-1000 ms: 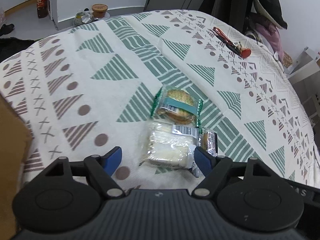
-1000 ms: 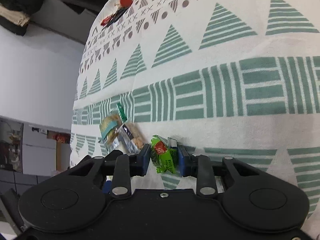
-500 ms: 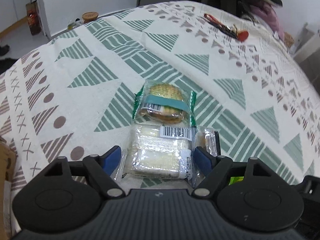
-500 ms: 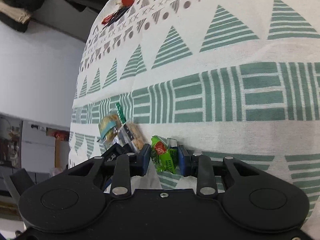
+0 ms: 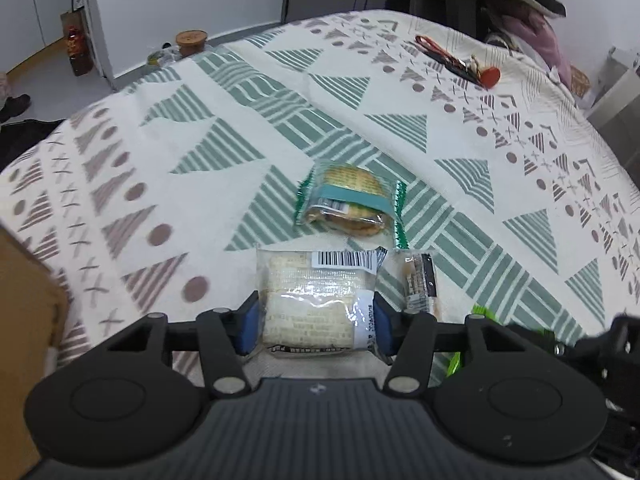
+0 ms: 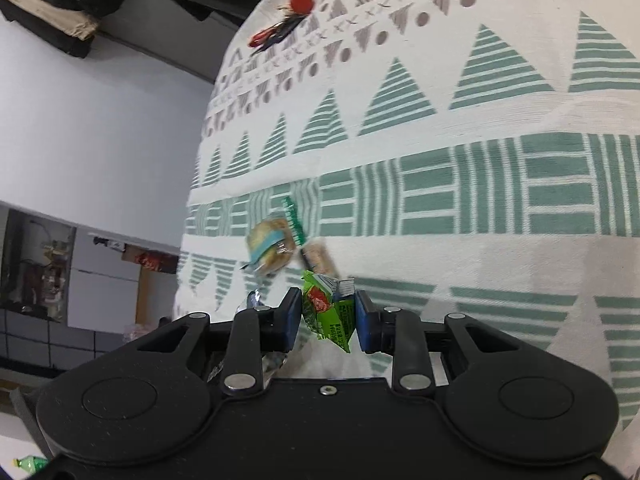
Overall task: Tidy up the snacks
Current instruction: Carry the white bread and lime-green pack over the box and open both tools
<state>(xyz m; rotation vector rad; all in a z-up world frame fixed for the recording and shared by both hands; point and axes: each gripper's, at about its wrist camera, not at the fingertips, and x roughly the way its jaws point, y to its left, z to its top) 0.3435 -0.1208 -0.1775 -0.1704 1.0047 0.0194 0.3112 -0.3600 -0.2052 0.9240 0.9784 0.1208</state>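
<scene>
The left gripper (image 5: 316, 322) has narrowed since a second ago; its fingers are closing on the clear-wrapped pale wafer packet (image 5: 314, 300) lying between them on the patterned cloth (image 5: 224, 92), so a pickup looks underway. The right gripper (image 6: 327, 322) grasps a green foil sachet (image 6: 329, 312). Beyond lies a round cracker pack with a teal band (image 5: 349, 205).

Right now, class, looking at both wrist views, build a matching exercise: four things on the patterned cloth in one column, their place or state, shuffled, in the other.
1. clear wafer packet
2. green snack packet
3. round cracker packet
4. red-tipped item

A. lies far off by the cloth's edge
B. between the left gripper's closing jaws
C. held by the right gripper
D. lies free just beyond the wafer packet

Pairs: 1-B, 2-C, 3-D, 4-A
</scene>
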